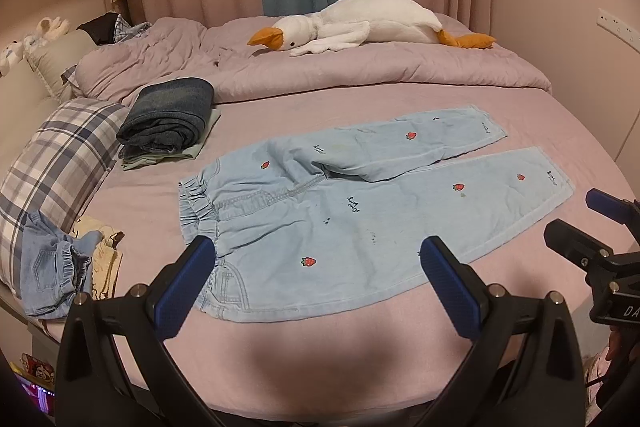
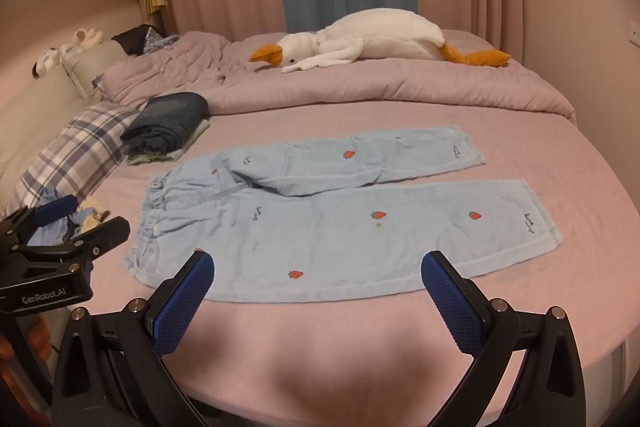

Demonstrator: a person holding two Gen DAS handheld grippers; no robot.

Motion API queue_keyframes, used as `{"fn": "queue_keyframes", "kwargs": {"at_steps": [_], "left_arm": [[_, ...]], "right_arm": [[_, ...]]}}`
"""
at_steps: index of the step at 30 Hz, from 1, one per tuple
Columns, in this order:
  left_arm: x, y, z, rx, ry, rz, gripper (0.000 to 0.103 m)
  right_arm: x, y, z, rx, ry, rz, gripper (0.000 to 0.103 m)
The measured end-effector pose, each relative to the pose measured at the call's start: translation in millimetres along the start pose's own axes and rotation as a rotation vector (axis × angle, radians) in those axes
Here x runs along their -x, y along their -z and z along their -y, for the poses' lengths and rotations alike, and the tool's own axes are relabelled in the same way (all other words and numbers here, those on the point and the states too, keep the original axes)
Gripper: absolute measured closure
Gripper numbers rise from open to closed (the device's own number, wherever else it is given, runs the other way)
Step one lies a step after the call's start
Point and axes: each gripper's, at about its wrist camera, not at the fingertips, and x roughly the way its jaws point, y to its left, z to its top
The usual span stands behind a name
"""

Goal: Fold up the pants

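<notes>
Light blue pants (image 1: 340, 215) with red strawberry prints lie flat on the pink bed, waistband to the left, both legs stretched to the right. They also show in the right wrist view (image 2: 340, 223). My left gripper (image 1: 316, 255) is open and empty, hovering above the near edge of the pants by the waistband. My right gripper (image 2: 316, 267) is open and empty above the near edge of the nearer leg. Each gripper shows in the other's view, the right one (image 1: 592, 235) at the right edge and the left one (image 2: 76, 219) at the left edge.
A stack of folded dark jeans (image 1: 170, 119) lies left of the pants. A plaid pillow (image 1: 56, 163) and a crumpled pile of denim clothes (image 1: 56, 267) are at the left. A plush goose (image 1: 360, 23) lies on the bunched purple duvet (image 1: 360, 75) behind.
</notes>
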Motion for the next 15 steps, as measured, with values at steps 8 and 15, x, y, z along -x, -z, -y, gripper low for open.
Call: {"fn": "queue_keyframes", "kwargs": {"at_steps": [8, 15], "left_arm": [[0.2, -0.9, -0.7, -0.002, 0.001, -0.006, 0.0], [-1.8, -0.9, -1.0, -0.005, 0.005, -0.049, 0.0]], "right_arm": [[0.3, 0.0, 0.9, -0.001, -0.002, 0.0, 0.0], [1.1, -0.5, 0.1, 0.002, 0.003, -0.002, 0.0]]}}
